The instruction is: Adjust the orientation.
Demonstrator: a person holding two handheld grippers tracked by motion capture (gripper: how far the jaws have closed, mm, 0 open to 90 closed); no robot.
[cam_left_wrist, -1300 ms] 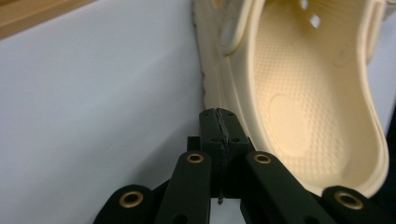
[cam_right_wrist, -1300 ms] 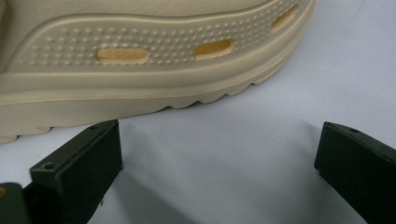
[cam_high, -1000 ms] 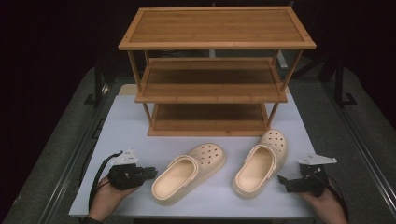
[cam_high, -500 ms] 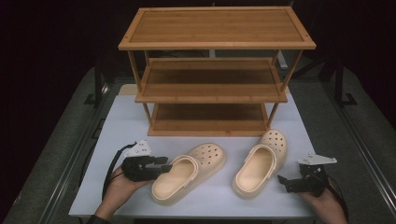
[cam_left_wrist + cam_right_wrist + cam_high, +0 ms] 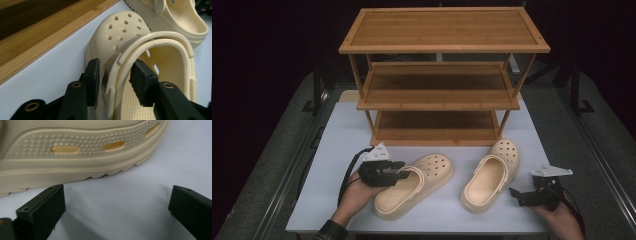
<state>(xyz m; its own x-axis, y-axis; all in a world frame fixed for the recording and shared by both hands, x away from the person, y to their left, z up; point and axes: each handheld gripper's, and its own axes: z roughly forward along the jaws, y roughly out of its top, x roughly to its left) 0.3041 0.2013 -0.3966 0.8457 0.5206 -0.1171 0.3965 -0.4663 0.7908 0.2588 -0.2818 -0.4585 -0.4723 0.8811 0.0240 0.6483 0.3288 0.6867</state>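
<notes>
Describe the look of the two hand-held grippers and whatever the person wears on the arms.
Both are black. The left hand-held gripper and the right hand-held gripper each carry a grey three-cornered plate on top and trail a black cable. Up close, the jaws are flat, blocky black pads on arms with brass-coloured rivets. A dark checked sleeve cuff covers the left wrist.

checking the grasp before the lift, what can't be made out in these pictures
- Left gripper, left gripper view: its jaws straddle the left clog's heel rim, but whether the pads press it cannot be told.
- Left clog's sole: hidden against the table in the high view.
- Right clog, right gripper view: cut off by the top and left edges.
- Right gripper, high view: too small to judge its gap.
</notes>
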